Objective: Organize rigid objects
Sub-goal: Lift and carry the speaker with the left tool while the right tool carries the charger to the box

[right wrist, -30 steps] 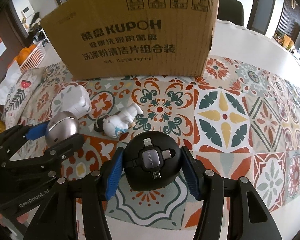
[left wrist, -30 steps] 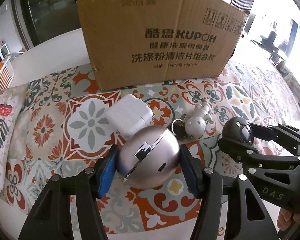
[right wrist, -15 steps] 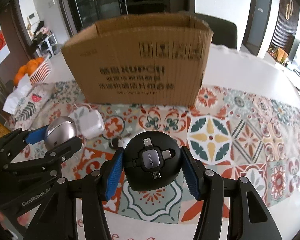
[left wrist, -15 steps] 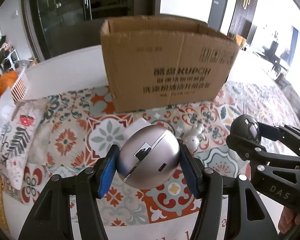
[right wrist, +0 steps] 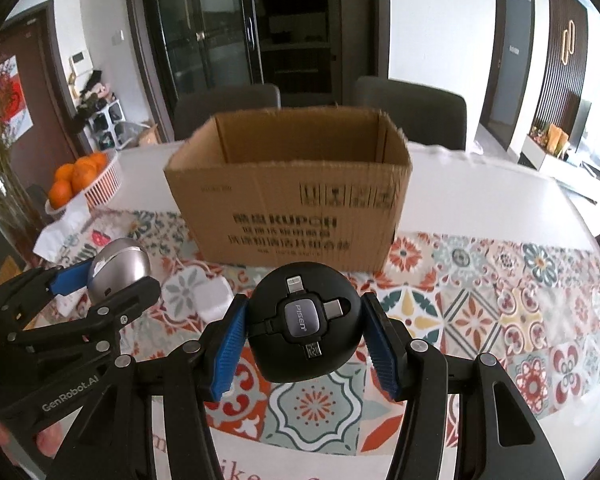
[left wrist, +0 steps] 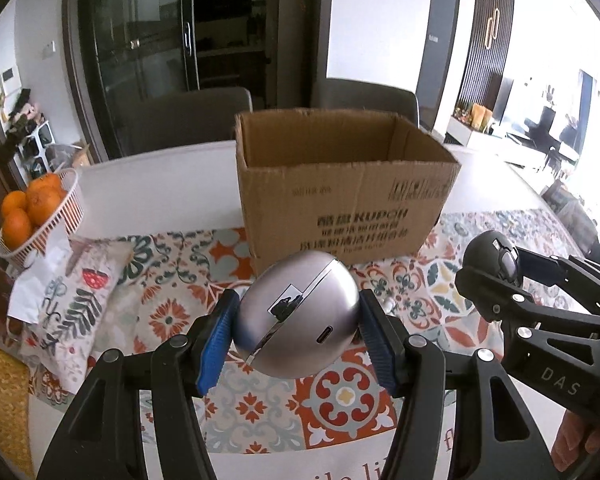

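While each gripper's jaws pinch a smooth rounded thing, the left gripper [left wrist: 296,336] a silver case [left wrist: 298,316] and the right gripper [right wrist: 305,342] a black cable hub [right wrist: 304,326], both near the far cardboard box [right wrist: 292,208], either could slip onto the tabletop [right wrist: 480,308].

Two grey chairs [right wrist: 410,110] stood behind the white table [right wrist: 480,188]; beyond them, a dark glass-fronted cabinet [right wrist: 228,28] against white walls.

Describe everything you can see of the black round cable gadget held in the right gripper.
The black round cable gadget is a matte plastic puck with a grey square centre marked PISEN. Four connector tips fold out around that centre like a cross. It faces the camera, lifted above the patterned tablecloth, clamped at its sides between the blue-padded fingers of the right gripper. Nothing else touches it.
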Demonstrator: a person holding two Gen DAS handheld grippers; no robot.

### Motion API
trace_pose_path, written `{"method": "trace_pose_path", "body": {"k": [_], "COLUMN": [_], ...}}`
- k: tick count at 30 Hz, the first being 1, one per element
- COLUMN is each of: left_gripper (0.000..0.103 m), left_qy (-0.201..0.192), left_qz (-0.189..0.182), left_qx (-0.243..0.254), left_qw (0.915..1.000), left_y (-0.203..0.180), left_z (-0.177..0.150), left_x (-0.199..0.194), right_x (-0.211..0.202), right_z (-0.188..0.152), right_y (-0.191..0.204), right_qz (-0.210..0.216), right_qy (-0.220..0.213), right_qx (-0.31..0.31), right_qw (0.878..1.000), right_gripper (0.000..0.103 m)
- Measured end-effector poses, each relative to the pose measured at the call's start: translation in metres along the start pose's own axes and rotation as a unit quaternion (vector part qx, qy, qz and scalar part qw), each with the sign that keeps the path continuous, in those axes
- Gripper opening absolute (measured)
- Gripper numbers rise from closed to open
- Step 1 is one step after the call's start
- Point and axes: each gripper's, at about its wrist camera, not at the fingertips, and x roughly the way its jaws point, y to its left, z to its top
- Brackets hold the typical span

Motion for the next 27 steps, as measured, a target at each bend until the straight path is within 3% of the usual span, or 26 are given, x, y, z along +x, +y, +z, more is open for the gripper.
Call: {"method": "trace_pose_path", "body": {"k": [14,27], "left_gripper": [0.06,0.06], "left_qy": [-0.056,-0.083], "left_qz": [-0.001,0.001], "left_qx": [-0.006,-0.008], "left_qw": [0.9984,0.9965], "left_y": [0.001,0.002], "left_z": [0.033,0.066], "left_x": [-0.036,-0.043], "right_x": [-0.034,-0.039], "right_z": [0.032,0.061], "right_y": [0.005,0.001], "right_qz": [0.009,0.012], "right_qy": [-0.065,-0.093], "right_qx": [-0.001,0.002], "right_qw": [0.998,0.996], "right_gripper": [0.057,0.057]}}
